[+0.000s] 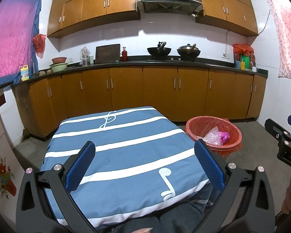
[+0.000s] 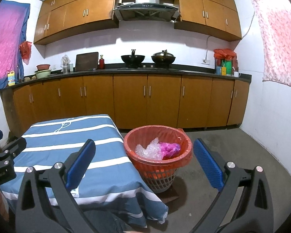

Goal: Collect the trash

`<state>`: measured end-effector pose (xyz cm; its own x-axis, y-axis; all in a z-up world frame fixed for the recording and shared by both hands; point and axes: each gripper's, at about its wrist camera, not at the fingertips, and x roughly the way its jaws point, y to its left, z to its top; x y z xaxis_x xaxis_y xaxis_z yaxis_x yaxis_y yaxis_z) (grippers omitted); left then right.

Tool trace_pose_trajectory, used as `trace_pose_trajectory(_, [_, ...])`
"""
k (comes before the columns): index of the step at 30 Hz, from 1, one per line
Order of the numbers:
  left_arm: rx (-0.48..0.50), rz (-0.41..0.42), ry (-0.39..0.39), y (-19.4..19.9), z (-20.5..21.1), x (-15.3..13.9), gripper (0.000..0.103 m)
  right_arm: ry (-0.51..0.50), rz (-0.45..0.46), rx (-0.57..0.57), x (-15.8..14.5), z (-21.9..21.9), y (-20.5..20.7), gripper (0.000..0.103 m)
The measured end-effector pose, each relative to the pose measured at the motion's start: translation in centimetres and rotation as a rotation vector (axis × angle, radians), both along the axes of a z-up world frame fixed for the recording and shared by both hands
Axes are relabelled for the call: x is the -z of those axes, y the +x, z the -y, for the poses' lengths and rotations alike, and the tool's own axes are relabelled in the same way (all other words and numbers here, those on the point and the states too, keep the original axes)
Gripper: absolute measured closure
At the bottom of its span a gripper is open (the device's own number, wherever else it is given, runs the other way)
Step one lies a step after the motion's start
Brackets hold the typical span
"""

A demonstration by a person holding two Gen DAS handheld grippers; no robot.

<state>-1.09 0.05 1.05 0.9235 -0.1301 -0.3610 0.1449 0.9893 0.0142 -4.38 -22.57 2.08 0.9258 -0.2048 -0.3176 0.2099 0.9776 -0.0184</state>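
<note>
A trash basket (image 1: 196,124) lined with a red bag stands on the floor right of the table; it also shows in the right wrist view (image 2: 132,136). Inside lie crumpled bubble wrap (image 2: 147,150) and a pink plastic bag (image 2: 169,148); both show in the left wrist view, wrap (image 1: 212,136) and bag (image 1: 224,136). My left gripper (image 1: 144,145) is open and empty above the table covered with a blue-and-white striped cloth (image 1: 126,136). My right gripper (image 2: 144,144) is open and empty, in front of the basket. No trash shows on the cloth.
The striped table (image 2: 67,136) is at the left of the right wrist view. Brown kitchen cabinets (image 1: 145,91) and a black counter with two woks (image 1: 159,50) run along the back wall. Grey concrete floor (image 2: 223,145) lies around the basket. The right gripper's body (image 1: 287,145) shows at the left view's right edge.
</note>
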Motion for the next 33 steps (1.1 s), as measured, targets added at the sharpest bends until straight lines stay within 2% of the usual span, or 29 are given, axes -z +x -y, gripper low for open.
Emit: trace_pose_trajectory(33, [0.004,0.004,0.003,-0.46,0.14,0.23,0.002,0.009,-0.004,0.008,0.25,0.37,-0.04,0.004])
